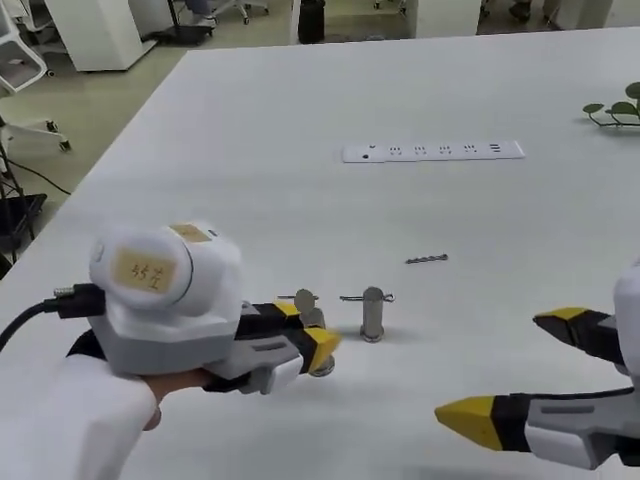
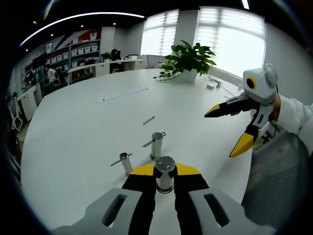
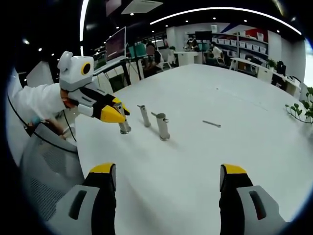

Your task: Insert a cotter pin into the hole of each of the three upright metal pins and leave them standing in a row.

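Three upright metal pins stand near the table's front edge. My left gripper (image 1: 310,335) (image 2: 165,172) is shut on the nearest pin (image 2: 165,177) (image 1: 322,367) (image 3: 124,126), whose base is at the tabletop; I see no cotter pin in it. The two other pins (image 1: 307,305) (image 1: 373,315) (image 2: 126,163) (image 2: 156,144) each carry a cotter pin through the top. A loose cotter pin (image 1: 427,259) (image 2: 148,120) (image 3: 212,124) lies flat farther back. My right gripper (image 1: 512,366) (image 3: 168,171) hovers open at the front right, holding nothing.
A white power strip (image 1: 433,151) (image 2: 122,94) lies across the far middle of the white table (image 1: 250,200). A potted plant (image 1: 615,110) (image 2: 188,58) stands at the far right. Office chairs and desks are beyond the table.
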`<state>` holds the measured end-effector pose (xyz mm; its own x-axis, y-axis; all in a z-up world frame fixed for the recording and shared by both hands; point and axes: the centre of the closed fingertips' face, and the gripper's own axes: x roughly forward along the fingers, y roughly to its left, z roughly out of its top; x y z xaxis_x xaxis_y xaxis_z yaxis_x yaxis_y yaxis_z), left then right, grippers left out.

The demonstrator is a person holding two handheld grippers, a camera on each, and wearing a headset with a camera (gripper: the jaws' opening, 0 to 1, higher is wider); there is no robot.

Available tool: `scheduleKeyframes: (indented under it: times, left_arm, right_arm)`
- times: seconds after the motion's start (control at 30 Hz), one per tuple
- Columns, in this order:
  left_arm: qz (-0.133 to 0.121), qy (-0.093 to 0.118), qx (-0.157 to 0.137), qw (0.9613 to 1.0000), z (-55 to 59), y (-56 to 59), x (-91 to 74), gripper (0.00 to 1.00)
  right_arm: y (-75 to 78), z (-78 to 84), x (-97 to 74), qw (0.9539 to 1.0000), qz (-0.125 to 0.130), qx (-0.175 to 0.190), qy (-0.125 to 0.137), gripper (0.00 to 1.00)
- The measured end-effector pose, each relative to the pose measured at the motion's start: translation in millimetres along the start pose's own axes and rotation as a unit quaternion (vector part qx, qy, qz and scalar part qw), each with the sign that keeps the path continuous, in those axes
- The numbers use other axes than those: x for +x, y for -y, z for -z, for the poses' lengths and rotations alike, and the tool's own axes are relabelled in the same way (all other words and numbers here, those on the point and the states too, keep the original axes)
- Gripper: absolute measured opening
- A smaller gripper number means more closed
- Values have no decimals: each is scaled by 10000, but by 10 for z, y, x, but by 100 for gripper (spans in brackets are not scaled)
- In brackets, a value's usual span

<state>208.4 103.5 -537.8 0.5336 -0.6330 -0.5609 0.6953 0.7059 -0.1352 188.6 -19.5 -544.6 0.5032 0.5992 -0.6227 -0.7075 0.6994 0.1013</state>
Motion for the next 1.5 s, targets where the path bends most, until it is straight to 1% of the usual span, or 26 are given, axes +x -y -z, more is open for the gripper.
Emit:
scheduleKeyframes:
  times: [0.07,0.1,0.27,0.33,0.6,0.67,0.77,0.83,0.97,1.03,1.13,1.2,1.27,1.37,1.43,1.5]
  left_arm:
    - [-13,-45,14,10000,31,5,22,10]
    - [-7,-50,55,10000,44,10,30,10]
    - [-6,-87,65,9999,88,16,70,10]
    - [0,-116,75,9999,111,21,85,10]
    - [38,-199,105,9997,188,59,135,10]
    - [55,-218,62,9997,210,65,148,10]
    - [41,-263,172,9995,241,71,169,10]
    - [45,-290,149,9995,260,64,179,10]
    - [60,-290,128,9995,280,67,189,10]
    - [56,-269,176,9995,291,67,197,10]
    - [59,-255,111,9996,300,62,210,10]
    - [44,-305,192,9993,330,58,228,10]
    - [41,-322,193,9993,339,57,231,10]
    - [73,-279,138,9995,348,59,243,10]
    - [77,-258,176,9995,338,56,242,10]
    - [67,-244,148,9996,332,46,248,10]
  right_arm:
    - [0,2,0,10000,-3,7,-4,86]
    - [2,3,1,10000,1,22,-5,86]
    - [13,7,-5,10000,6,24,-8,85]
    - [28,-1,-8,10000,43,24,15,84]
    - [27,-24,-12,9999,-10,129,99,84]
    - [29,-20,-12,9998,-5,141,102,84]
    - [29,-4,-10,9999,0,110,59,84]
    - [25,-2,-8,9999,-6,113,53,83]
    - [34,-30,-6,9998,33,127,147,84]
    - [22,-44,-9,9997,1,146,181,83]
    - [14,-45,-9,9998,-11,108,173,82]
    - [1,-38,-6,9998,-28,77,153,82]
    - [-8,-35,-5,9999,-42,63,144,82]
    - [-20,-51,-7,9997,-71,110,193,82]
    - [-19,-50,-9,9998,-73,102,182,82]
    - [-9,-45,-11,9998,-50,90,163,82]
